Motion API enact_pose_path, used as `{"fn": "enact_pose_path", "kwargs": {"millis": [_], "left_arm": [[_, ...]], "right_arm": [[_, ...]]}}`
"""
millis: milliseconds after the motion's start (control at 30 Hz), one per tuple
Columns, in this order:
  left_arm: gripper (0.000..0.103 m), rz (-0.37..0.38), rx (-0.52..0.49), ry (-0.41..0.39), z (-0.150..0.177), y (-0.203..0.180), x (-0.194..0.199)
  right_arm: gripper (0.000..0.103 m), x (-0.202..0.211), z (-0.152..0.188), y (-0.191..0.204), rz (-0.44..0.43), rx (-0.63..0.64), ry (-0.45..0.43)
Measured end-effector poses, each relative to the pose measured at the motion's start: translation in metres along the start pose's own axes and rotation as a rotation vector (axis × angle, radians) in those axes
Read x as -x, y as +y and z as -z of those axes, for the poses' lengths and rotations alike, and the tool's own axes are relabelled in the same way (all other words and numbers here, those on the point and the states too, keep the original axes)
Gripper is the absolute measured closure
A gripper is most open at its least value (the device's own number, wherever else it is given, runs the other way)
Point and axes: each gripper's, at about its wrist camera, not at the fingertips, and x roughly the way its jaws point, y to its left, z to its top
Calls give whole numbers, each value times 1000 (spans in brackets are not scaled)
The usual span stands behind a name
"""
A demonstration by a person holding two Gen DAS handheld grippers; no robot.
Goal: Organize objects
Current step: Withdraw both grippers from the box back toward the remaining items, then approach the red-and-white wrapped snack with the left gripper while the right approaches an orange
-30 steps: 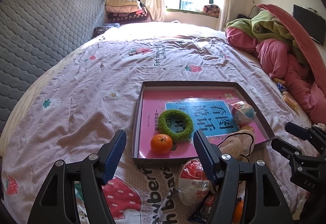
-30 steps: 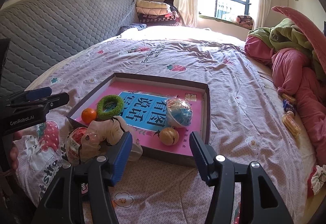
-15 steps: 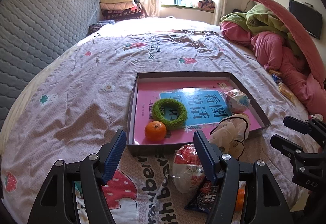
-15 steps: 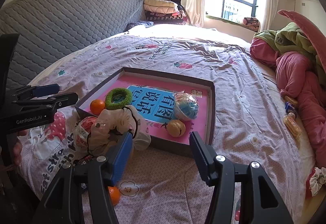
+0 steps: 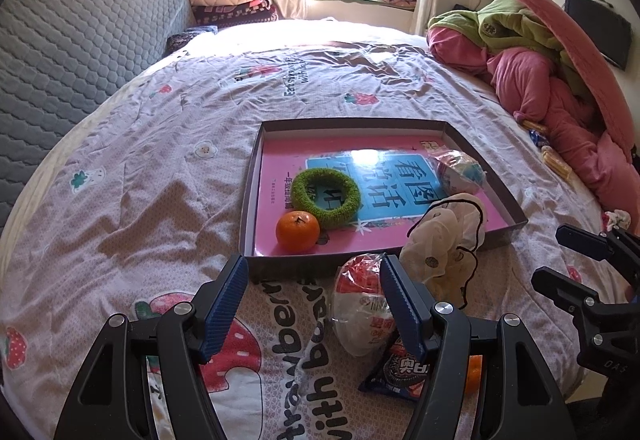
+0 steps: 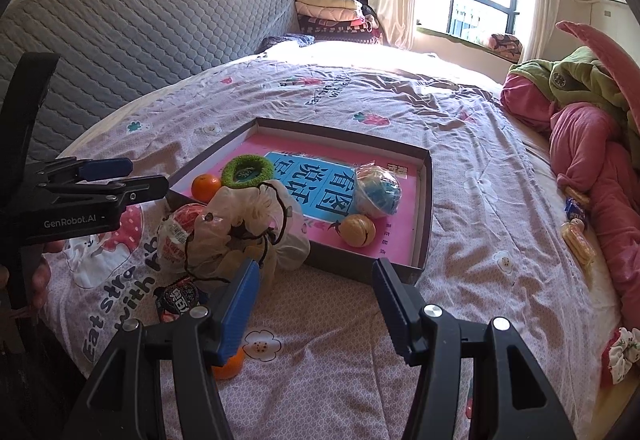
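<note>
**Ana:** Both views have drawn back from the shallow grey box (image 5: 478, 156) since a second ago; a dark snack packet (image 5: 400, 372) and a loose orange (image 6: 229, 367) that sat at or off the bottom edge now show in front of it.

**Ben:** And the jaws?

**Ana:** Left gripper (image 5: 314, 304) stands wide and holds nothing. Right gripper (image 6: 316, 300) is about half open, also with nothing in it.

**Ben:** What's already inside the box?

**Ana:** An orange (image 5: 298, 231) at its near left corner, the green fuzzy ring (image 5: 325, 194) touching it just behind, a wrapped blue-and-white ball (image 6: 378, 190) toward the far right, and a tan round thing (image 6: 357, 230) in front of that ball.

**Ben:** So what's left outside?

**Ana:** A cream drawstring pouch (image 6: 244, 224) leaning on the box's near wall, a clear bag with a red-and-white item (image 5: 360, 304) just left of the pouch, then the snack packet and loose orange nearer the camera. All lie on the bedspread (image 5: 140, 180).

**Ben:** Which hand goes first?

**Ana:** My guess is the left. In its view the clear bag lies just behind its right finger (image 5: 400, 304), long axis running toward the box. It would need a small shift rightward to straddle it. From the right gripper, everything loose lies off to its left, behind or beyond its left finger (image 6: 240, 308).
</note>
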Motion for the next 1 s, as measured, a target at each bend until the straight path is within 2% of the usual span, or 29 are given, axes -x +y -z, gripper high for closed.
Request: {"fn": "enact_pose_path", "kwargs": {"millis": [300,500,1000], "left_arm": [[33,0,-36,31,9,-5,-2],[33,5,-54,47,15,-12,-4],[33,37,-75,100,25,-22,-12]], "right_arm": [[45,1,6,10,-22,33,17],[45,-1,12,14,-68,27,39],[45,-4,28,25,-82,84,87]]}}
